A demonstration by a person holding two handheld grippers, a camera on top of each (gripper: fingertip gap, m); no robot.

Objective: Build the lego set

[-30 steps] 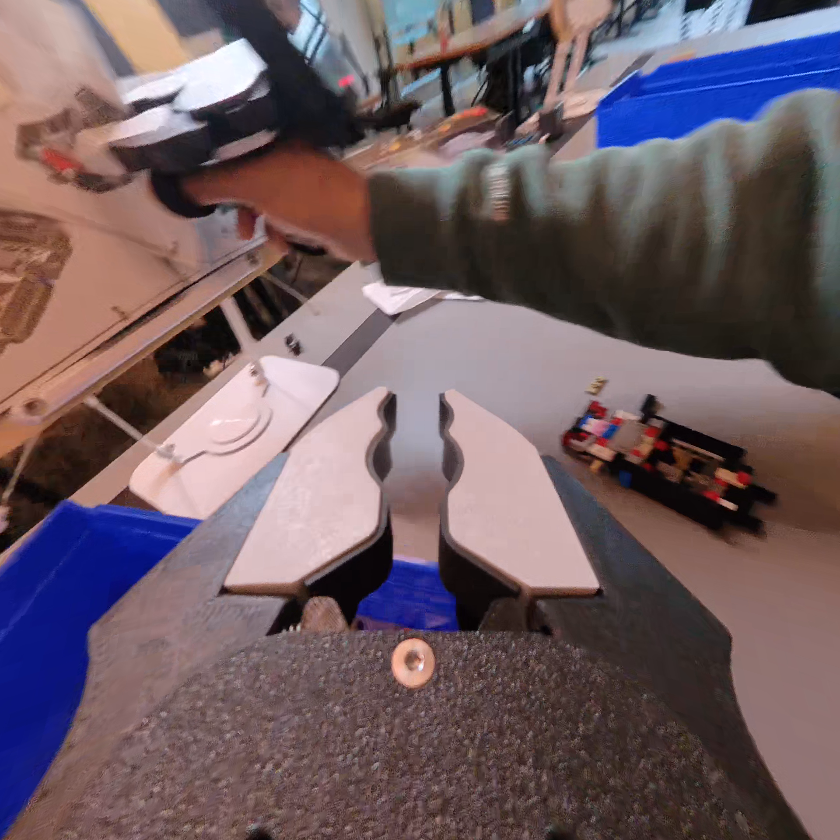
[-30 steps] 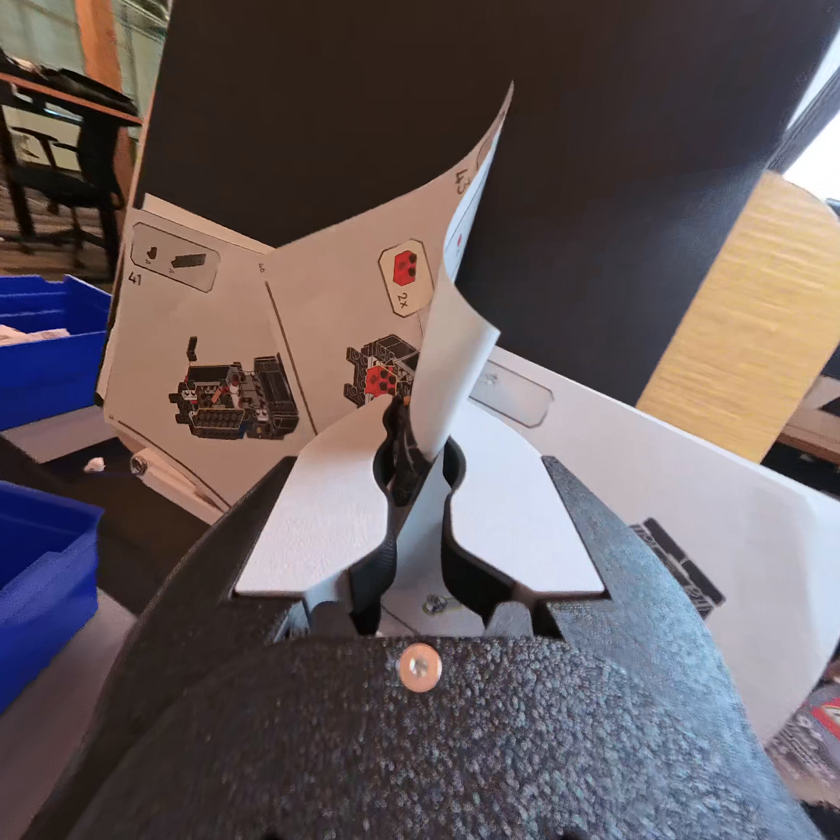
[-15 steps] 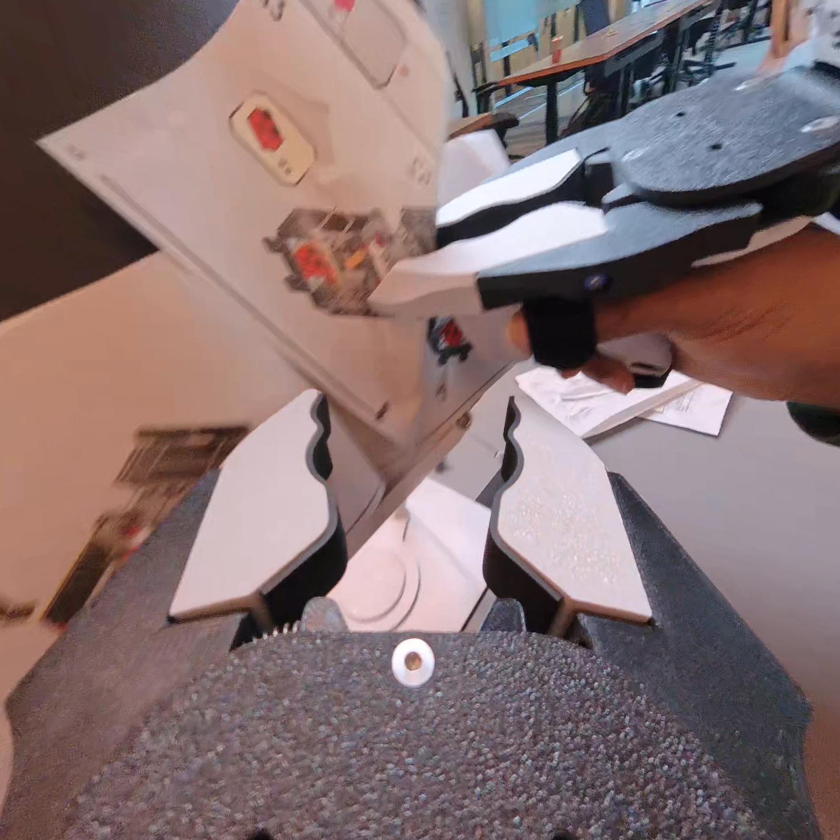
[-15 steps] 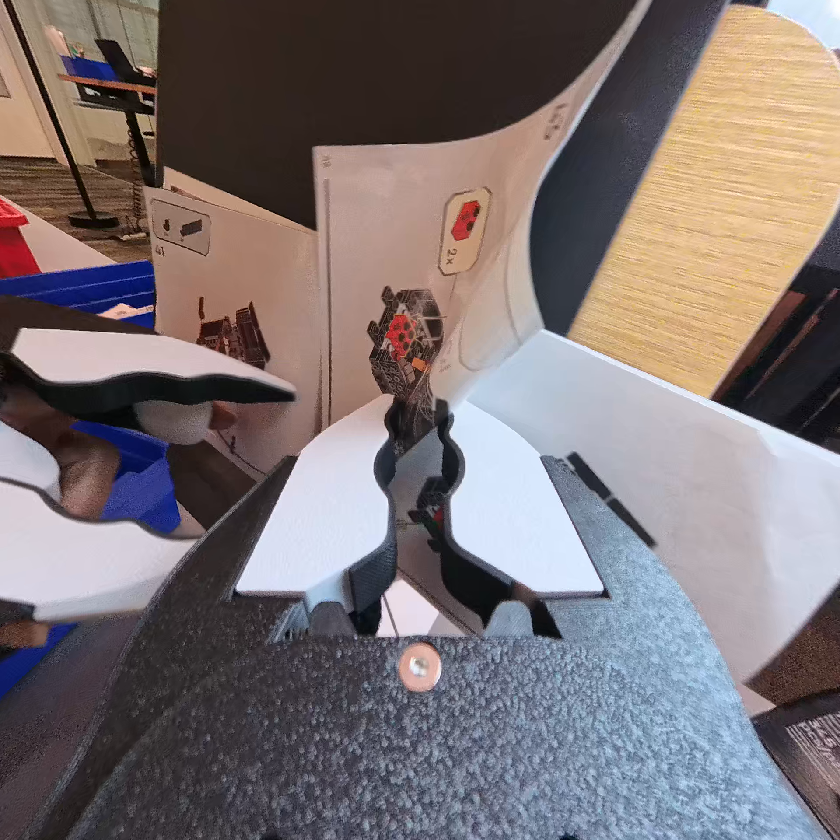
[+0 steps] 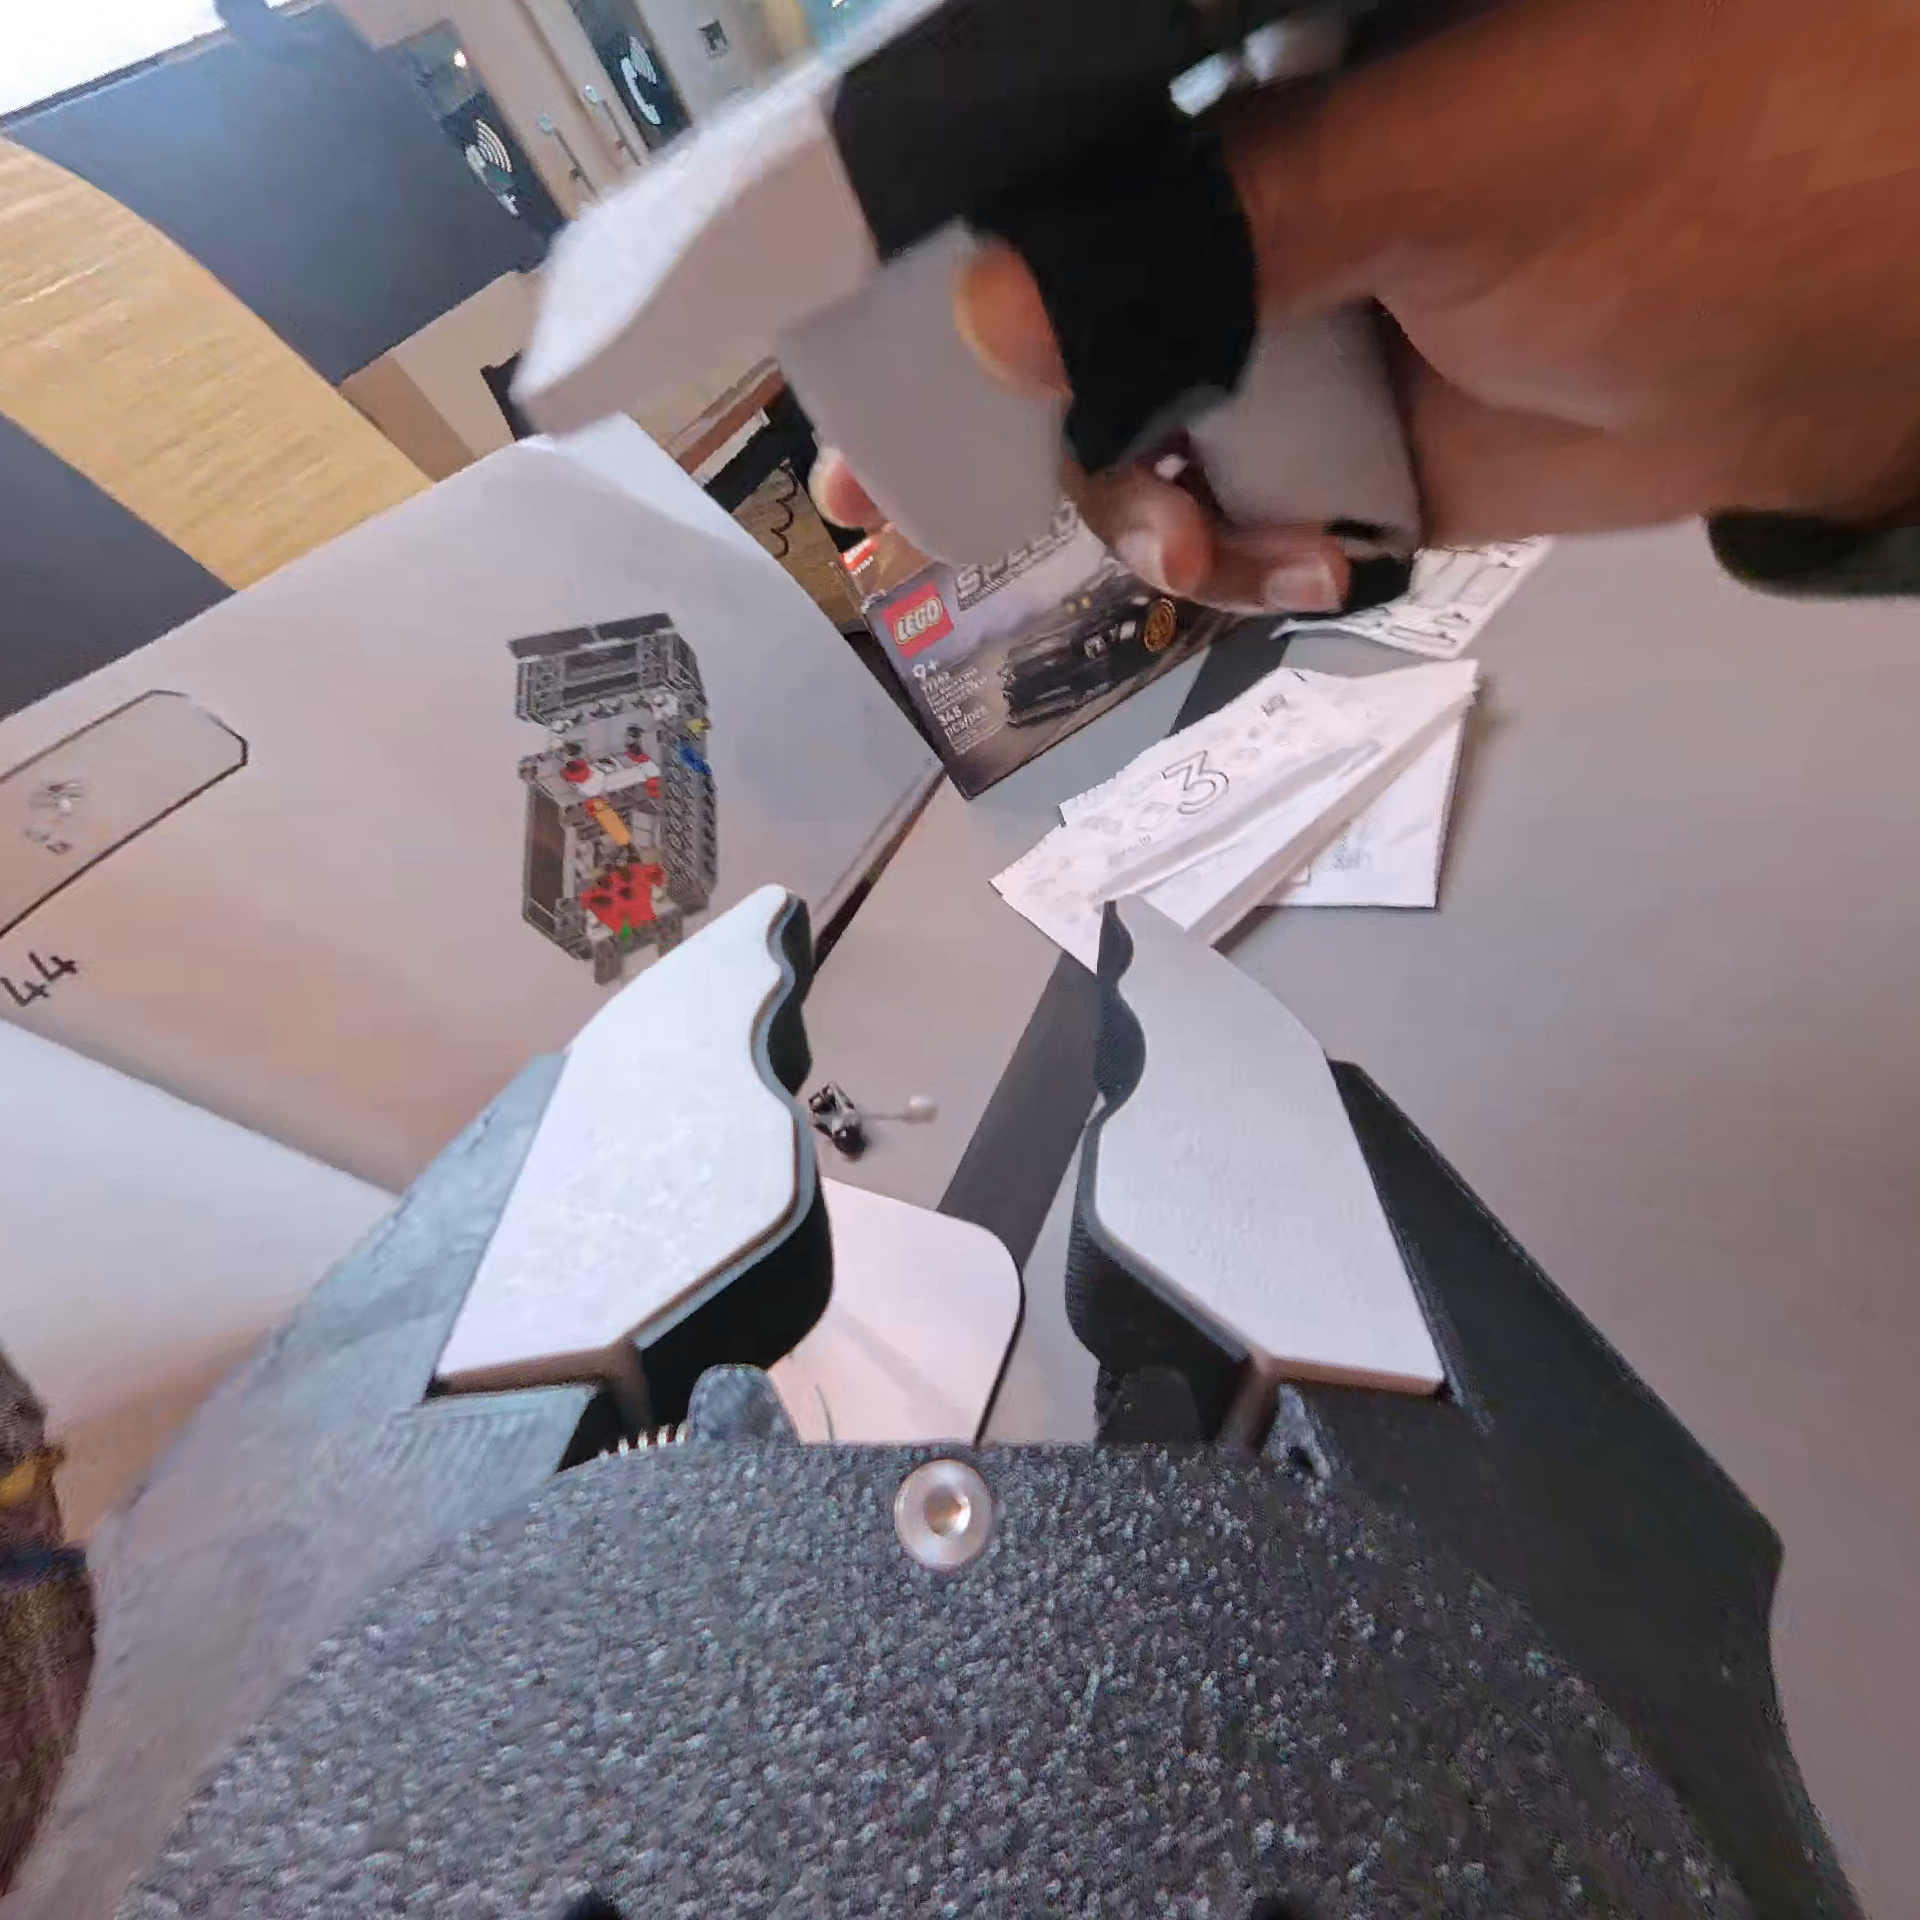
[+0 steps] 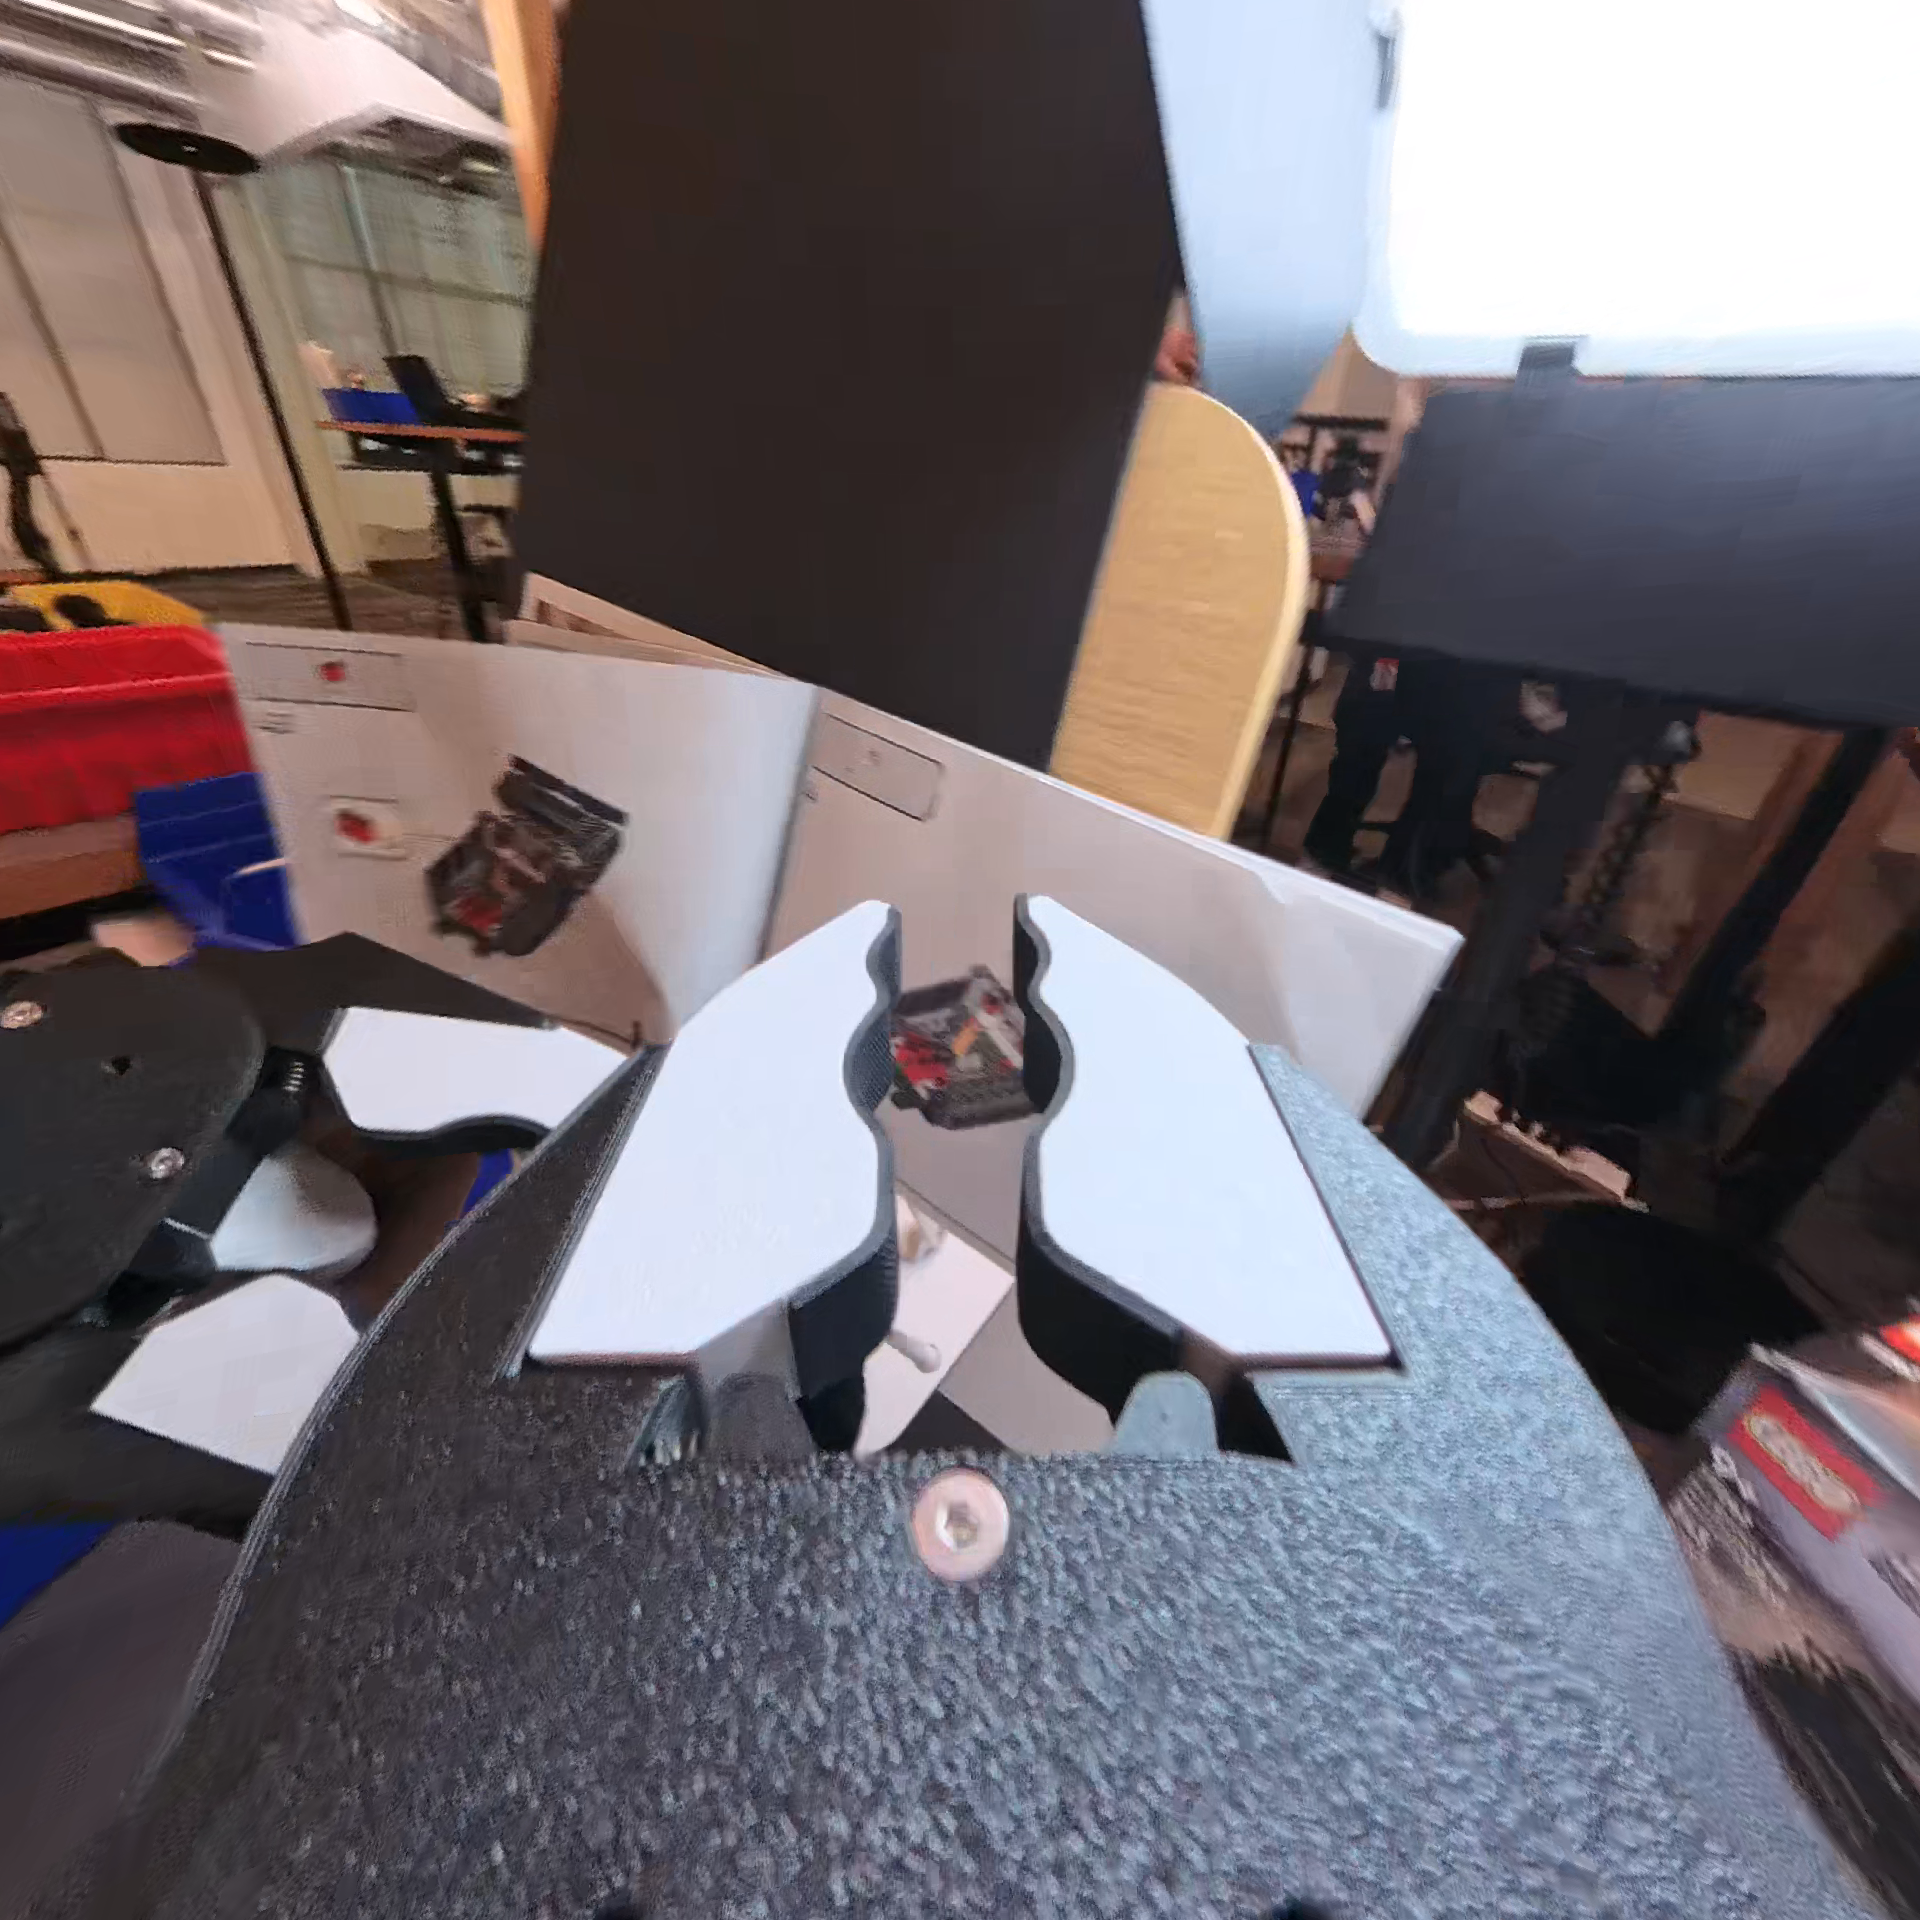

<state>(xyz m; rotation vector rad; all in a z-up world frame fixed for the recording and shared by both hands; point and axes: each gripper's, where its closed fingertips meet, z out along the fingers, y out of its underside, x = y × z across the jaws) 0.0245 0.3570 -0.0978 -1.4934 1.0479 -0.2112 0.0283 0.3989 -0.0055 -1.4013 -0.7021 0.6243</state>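
The open instruction booklet (image 5: 395, 790) stands propped on a stand, with pictures of the partly built car on its pages; it also shows in the right wrist view (image 6: 644, 790). My left gripper (image 5: 951, 925) is open and empty, just to the right of the booklet's lower edge. My right gripper (image 6: 956, 920) is slightly open and empty, in front of the booklet's right page. A hand (image 5: 1558, 312) holds the right gripper high in the left wrist view, blurred. The left gripper's fingers (image 6: 447, 1070) show at the left of the right wrist view. The Lego model is out of view.
The Lego box (image 5: 1039, 665) lies behind the booklet on the grey table (image 5: 1610, 1039), beside white numbered paper bags (image 5: 1247, 821). A small black piece (image 5: 836, 1112) lies near the stand's white base (image 5: 914, 1299). A red bin (image 6: 104, 717) and a blue bin (image 6: 208, 862) sit at the left.
My right gripper has let go of the booklet page it was turning, and the page now lies flat. My left gripper has opened wider and swung toward the booklet.
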